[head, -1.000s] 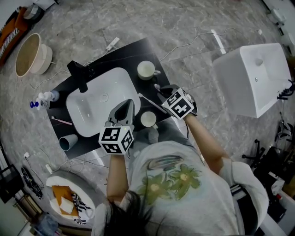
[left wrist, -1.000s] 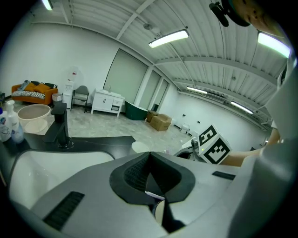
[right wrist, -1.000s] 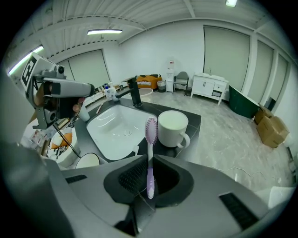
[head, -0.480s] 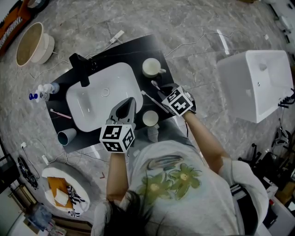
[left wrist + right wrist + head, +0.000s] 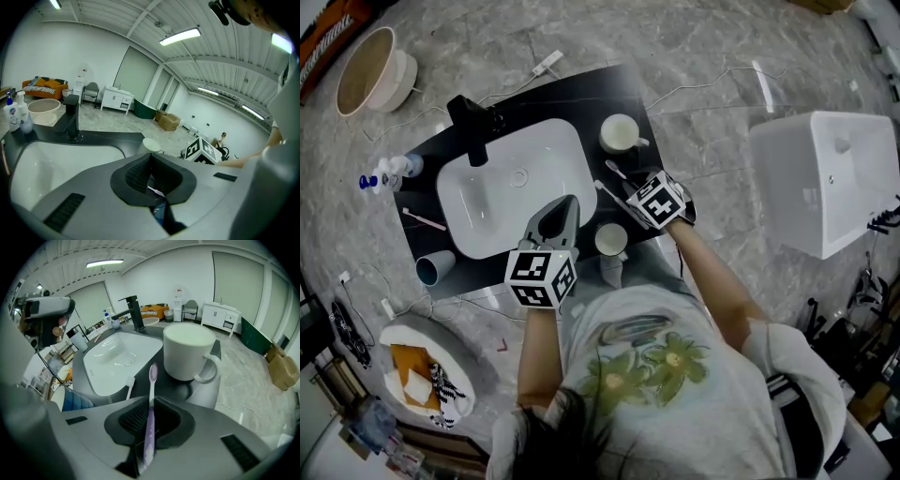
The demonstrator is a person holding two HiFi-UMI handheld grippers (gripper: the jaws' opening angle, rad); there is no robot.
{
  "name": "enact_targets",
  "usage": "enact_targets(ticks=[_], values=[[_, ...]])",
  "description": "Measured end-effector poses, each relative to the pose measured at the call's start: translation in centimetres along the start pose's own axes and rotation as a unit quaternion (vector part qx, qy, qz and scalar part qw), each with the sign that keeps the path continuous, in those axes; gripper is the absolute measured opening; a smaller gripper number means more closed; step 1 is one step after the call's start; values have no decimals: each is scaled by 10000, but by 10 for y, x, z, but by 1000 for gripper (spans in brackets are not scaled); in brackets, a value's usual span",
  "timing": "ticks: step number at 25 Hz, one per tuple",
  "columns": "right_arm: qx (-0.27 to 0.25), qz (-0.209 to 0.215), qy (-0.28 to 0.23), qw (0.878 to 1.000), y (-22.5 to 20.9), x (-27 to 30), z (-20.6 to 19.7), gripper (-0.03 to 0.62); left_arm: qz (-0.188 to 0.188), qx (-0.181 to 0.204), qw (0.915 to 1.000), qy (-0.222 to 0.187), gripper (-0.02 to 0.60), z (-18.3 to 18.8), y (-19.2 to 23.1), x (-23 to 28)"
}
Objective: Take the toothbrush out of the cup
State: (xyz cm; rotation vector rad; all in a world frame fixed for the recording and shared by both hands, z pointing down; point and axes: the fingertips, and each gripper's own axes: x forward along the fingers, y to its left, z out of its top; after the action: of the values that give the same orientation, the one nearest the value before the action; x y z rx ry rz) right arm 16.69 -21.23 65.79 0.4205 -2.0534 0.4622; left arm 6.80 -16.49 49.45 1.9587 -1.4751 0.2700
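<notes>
Right gripper (image 5: 150, 405) is pinching the purple toothbrush (image 5: 150, 397) by its handle. Bristle head sticks out ahead of the jaws, toward the white mug (image 5: 187, 352). In the head view the right gripper (image 5: 635, 191) is over the right part of the black counter (image 5: 609, 89), near its right edge. The toothbrush (image 5: 619, 175) is in the air between the mug (image 5: 619, 133) at the back right corner and a second white cup (image 5: 610, 239) at the front edge. It's inside neither cup.

Left gripper (image 5: 565, 204) has its jaws pressed together with nothing in them, which the left gripper view (image 5: 150, 164) confirms. It hovers over the front rim of the white sink (image 5: 487, 211), doing no work.

A white toothbrush (image 5: 609, 193) lies flat on the counter just right of the sink, and in the right gripper view (image 5: 129, 386) it sits just left of the held one.

Step, as I read it: the lift-out looks done, since the brush is clear of both rims, so I'm in the carry or put-down phase.

Next move, my call: keep the pinch firm and lower the brush onto bare counter beside the white toothbrush. Stay off the mug handle and the front cup, then spread the jaws. Risk is the thin handle pivoting in the pads.
</notes>
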Motion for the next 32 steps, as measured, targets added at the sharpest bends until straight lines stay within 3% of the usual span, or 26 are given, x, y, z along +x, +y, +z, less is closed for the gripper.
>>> enact_targets(ticks=[8, 15, 24, 27, 32], values=[[-75, -5, 273, 9996, 0, 16, -9, 61, 63, -88, 9999, -3, 17, -1, 7, 2], [-158, -202, 123, 9996, 0, 19, -7, 63, 44, -107, 9999, 13, 17, -1, 11, 5], [-116, -60, 80, 9999, 6, 18, -5, 64, -15, 28, 10000, -68, 17, 9, 7, 1], [44, -118, -157, 9998, 5, 5, 2, 64, -64, 94, 9998, -135, 17, 16, 2, -4], [305, -278, -962, 9945, 6, -41, 27, 64, -198, 142, 9993, -279, 17, 28, -8, -13]])
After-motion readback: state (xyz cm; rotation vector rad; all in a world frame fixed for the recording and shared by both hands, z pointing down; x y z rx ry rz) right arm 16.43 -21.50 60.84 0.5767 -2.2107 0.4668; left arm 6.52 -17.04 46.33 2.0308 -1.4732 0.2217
